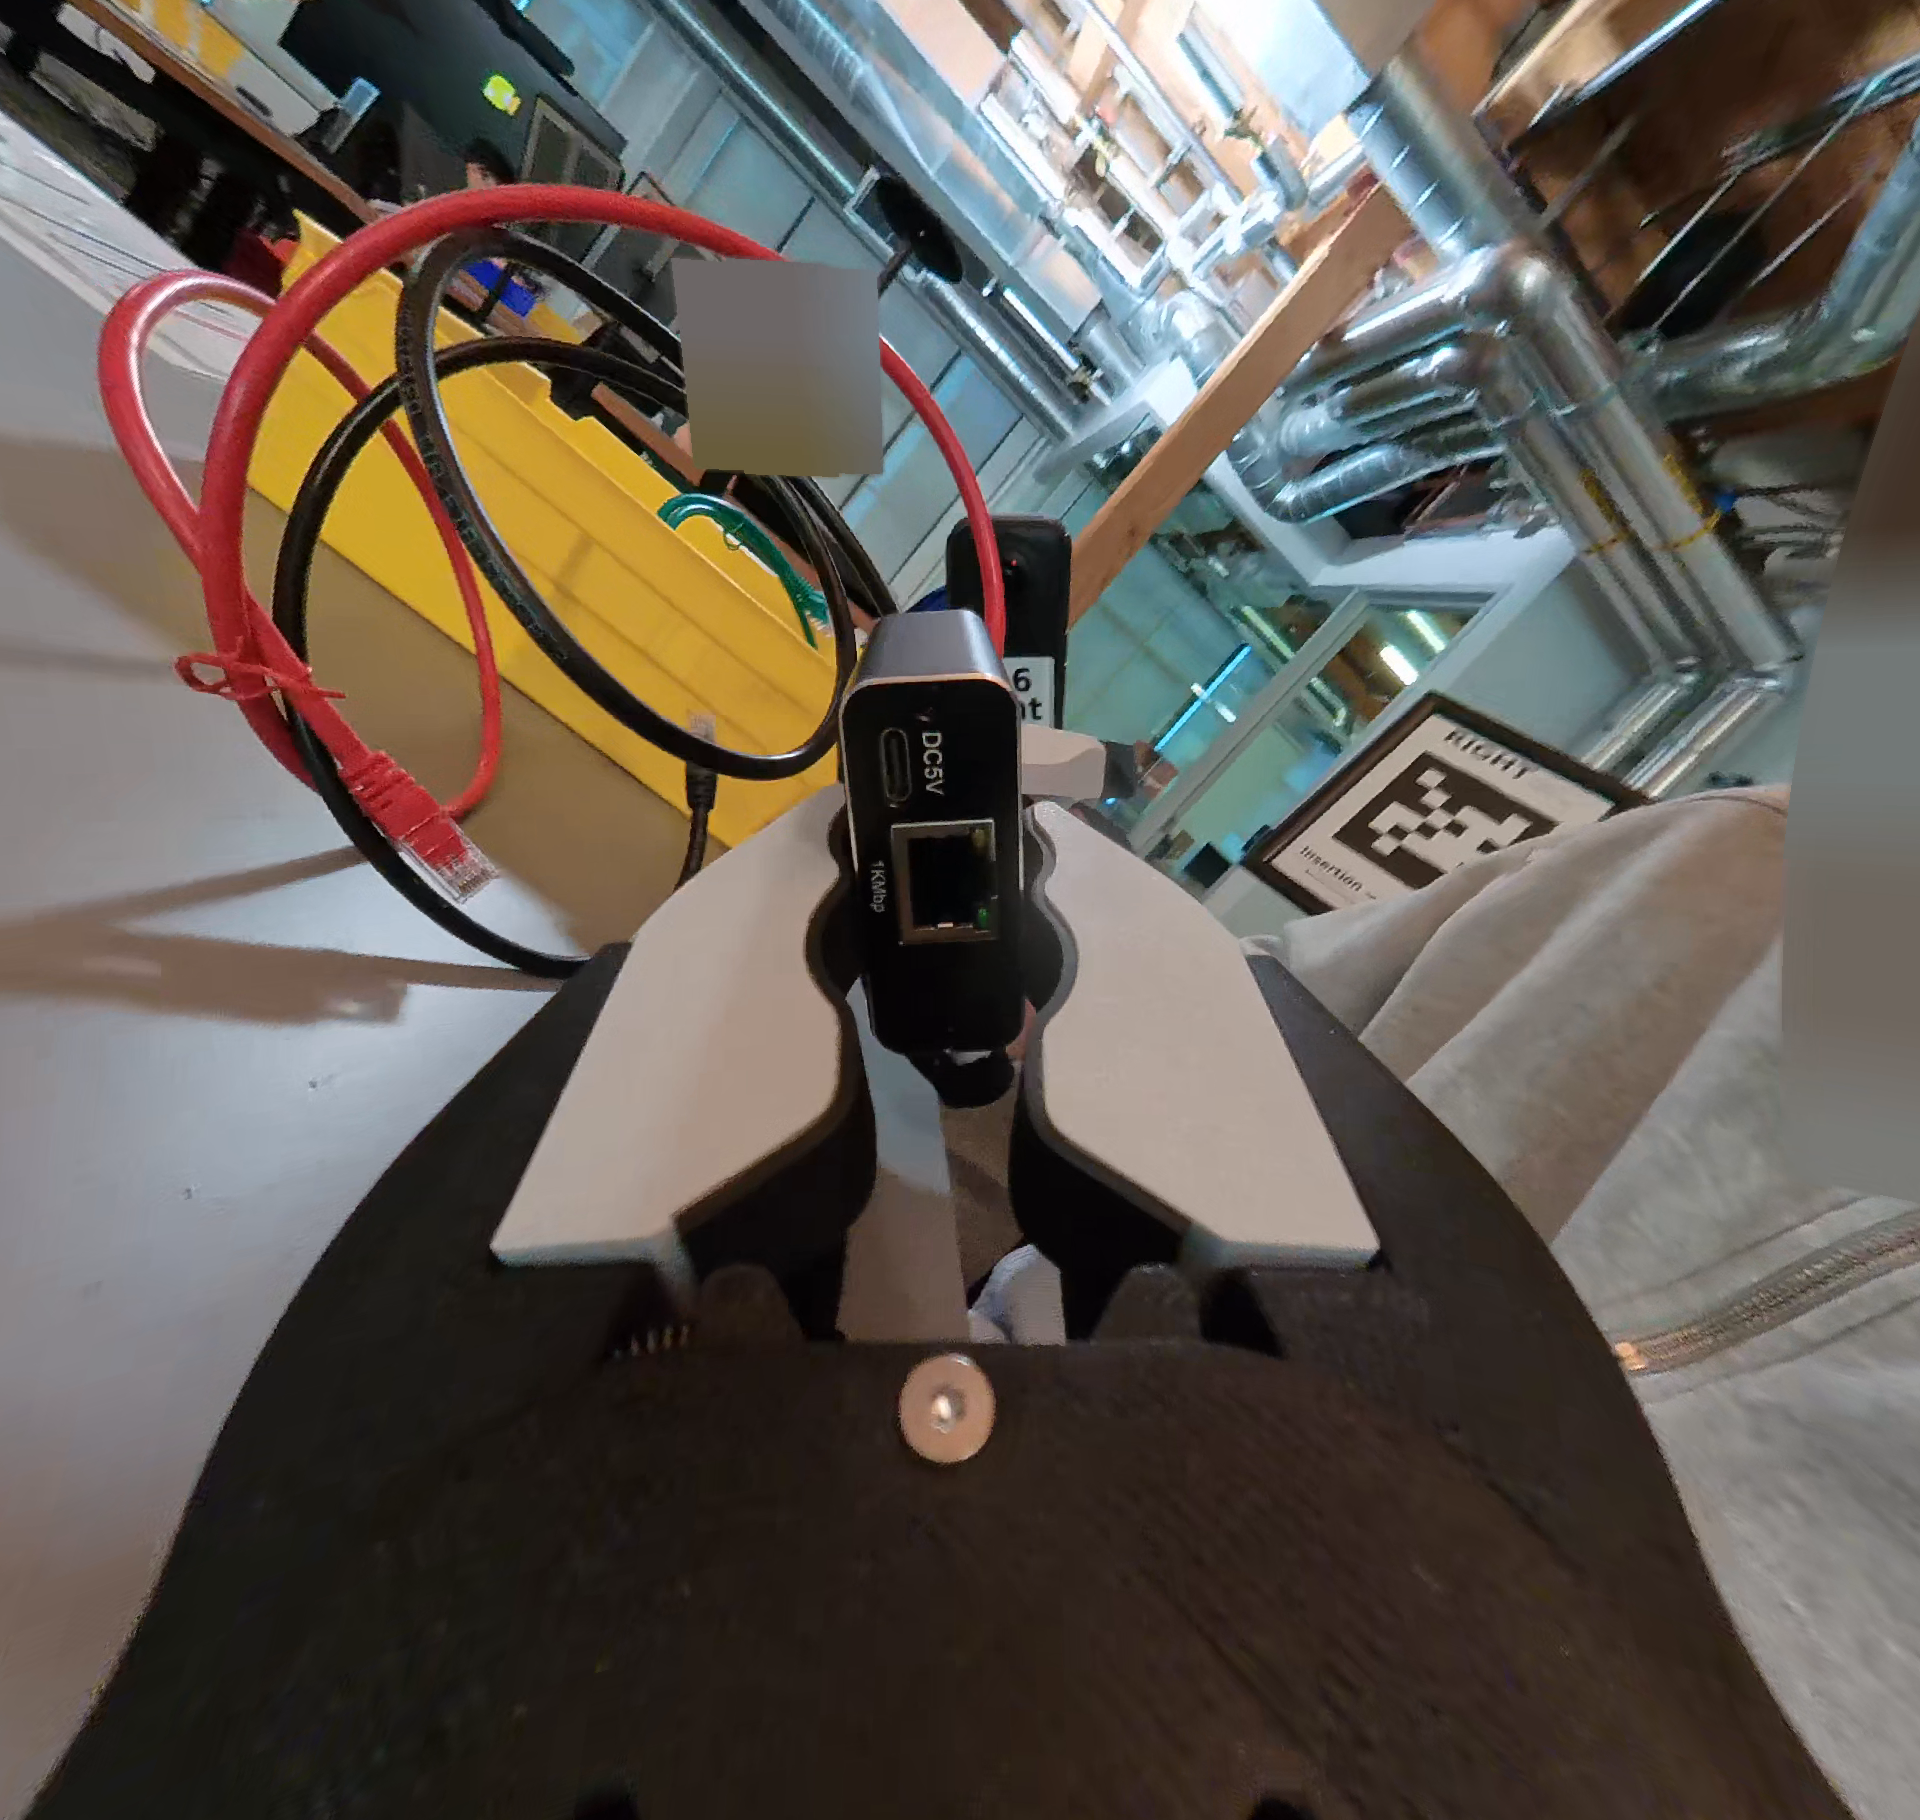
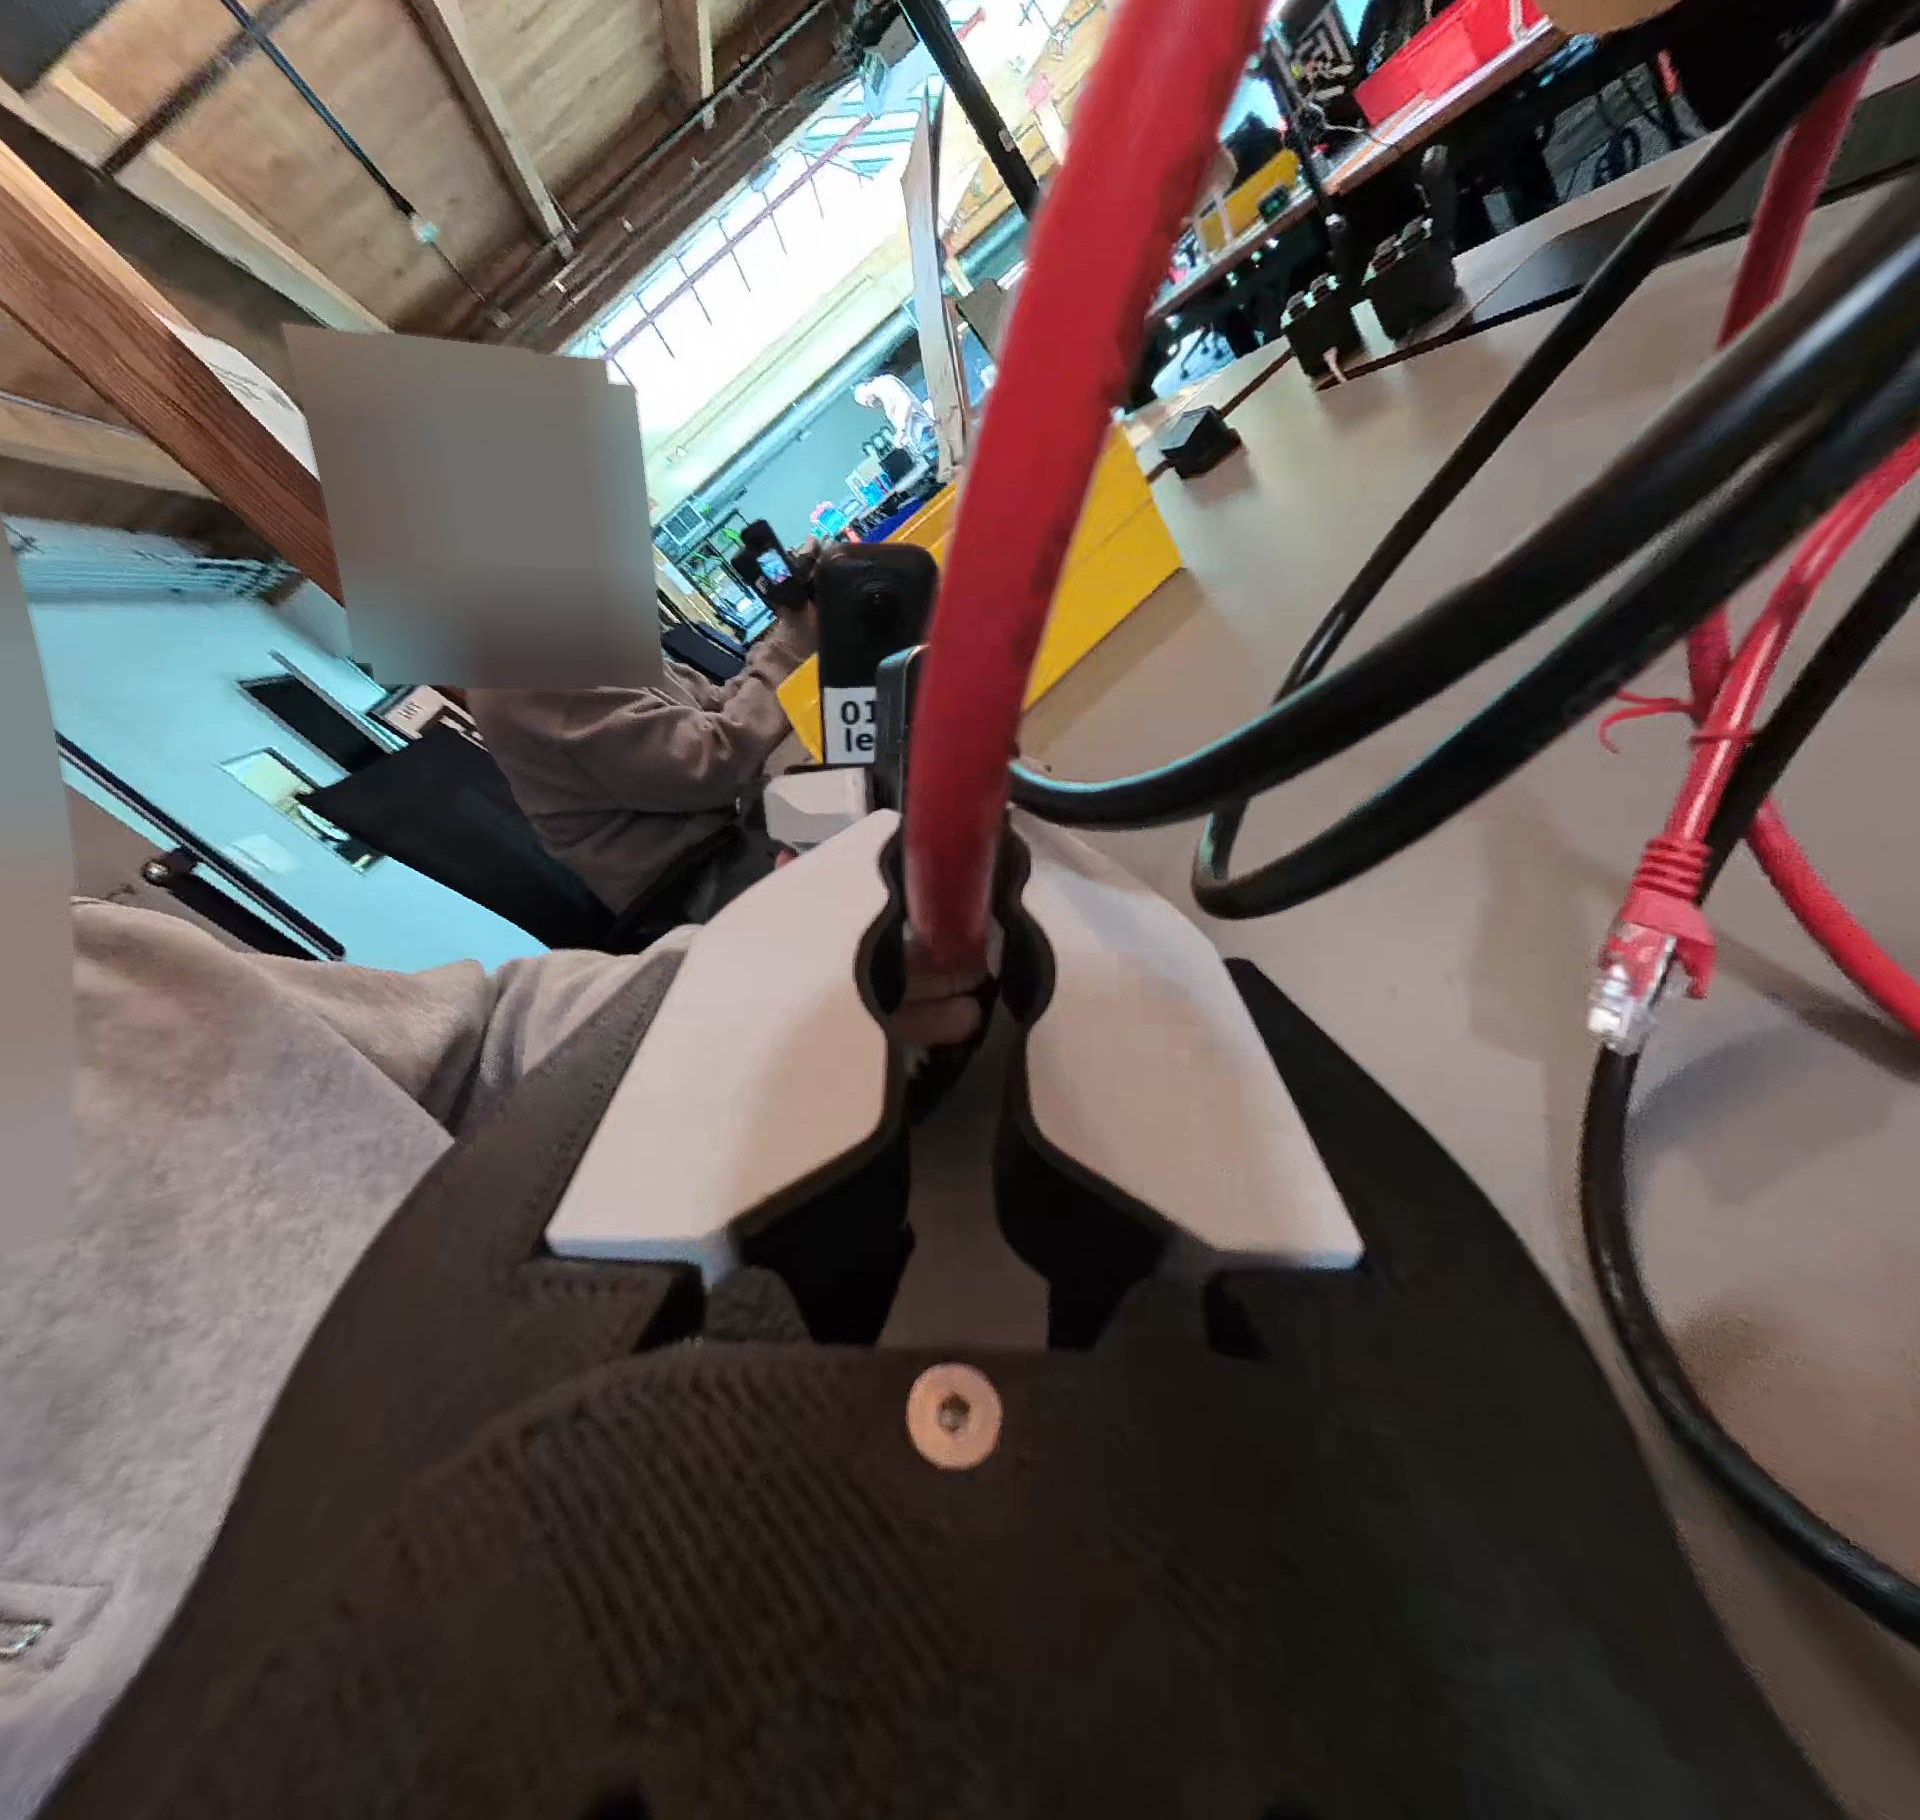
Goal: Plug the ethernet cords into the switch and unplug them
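Note:
My left gripper is shut on a small dark switch, held upright with an empty ethernet port facing the camera. A red ethernet cord loops behind it, its free plug hanging near the table. A black cord loops with it. My right gripper is shut on the red cord, which rises from between the fingers. The free red plug hangs at the right of the right wrist view beside black cords. The other gripper faces mine just beyond.
A grey table lies below both grippers. A yellow bin stands on it behind the cords, also in the right wrist view. A person's grey sleeve is at the right. A framed marker card stands behind.

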### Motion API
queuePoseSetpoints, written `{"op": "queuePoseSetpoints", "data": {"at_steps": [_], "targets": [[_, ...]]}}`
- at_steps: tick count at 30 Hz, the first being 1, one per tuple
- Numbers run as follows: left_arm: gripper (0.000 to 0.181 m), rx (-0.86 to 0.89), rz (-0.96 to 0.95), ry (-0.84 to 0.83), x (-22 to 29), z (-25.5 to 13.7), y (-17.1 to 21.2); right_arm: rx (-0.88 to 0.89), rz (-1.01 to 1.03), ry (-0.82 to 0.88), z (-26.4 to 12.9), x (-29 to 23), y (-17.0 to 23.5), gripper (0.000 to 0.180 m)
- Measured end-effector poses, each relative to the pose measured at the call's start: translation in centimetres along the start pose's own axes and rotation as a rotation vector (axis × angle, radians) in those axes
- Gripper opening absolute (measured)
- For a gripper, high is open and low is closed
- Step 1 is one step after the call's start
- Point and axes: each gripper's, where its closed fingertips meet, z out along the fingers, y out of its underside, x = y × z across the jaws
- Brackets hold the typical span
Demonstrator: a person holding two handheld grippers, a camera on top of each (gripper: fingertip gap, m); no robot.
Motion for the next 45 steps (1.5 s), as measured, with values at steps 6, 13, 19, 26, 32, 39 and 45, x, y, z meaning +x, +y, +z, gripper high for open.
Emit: {"op": "queuePoseSetpoints", "data": {"at_steps": [6, 13, 19, 26, 32, 39, 45], "targets": [[0.026, 0.050, -0.104, 0.039, 0.0, -0.1, -0.3, 0.066, 0.208, -0.097, -0.1, -0.1, -0.2, 0.010], [0.025, 0.083, -0.121, -0.009, -0.1, -0.2, -0.7, -0.017, -0.067, 0.052, 0.0, -0.1, -0.3, 0.011], [0.026, 0.112, -0.153, 0.056, 1.4, 0.1, -1.3, 0.056, 0.125, -0.052, -0.2, -1.4, -1.3, 0.008], [0.026, 0.055, -0.056, -0.018, 0.7, -0.2, -0.7, -0.038, -0.095, 0.024, -0.3, -0.9, -0.8, 0.008], [0.026, 0.058, 0.062, -0.050, 0.5, -0.5, -0.3, -0.016, -0.170, -0.001, -0.3, -0.7, 0.0, 0.010], [0.025, 0.051, 0.057, -0.044, 0.3, -0.1, 0.3, 0.005, 0.006, -0.072, -0.4, -0.5, 0.6, 0.013], [0.025, 0.078, -0.008, -0.032, -0.3, 0.0, 0.9, 0.028, 0.059, -0.088, -0.4, -0.2, 0.7, 0.013]]}}
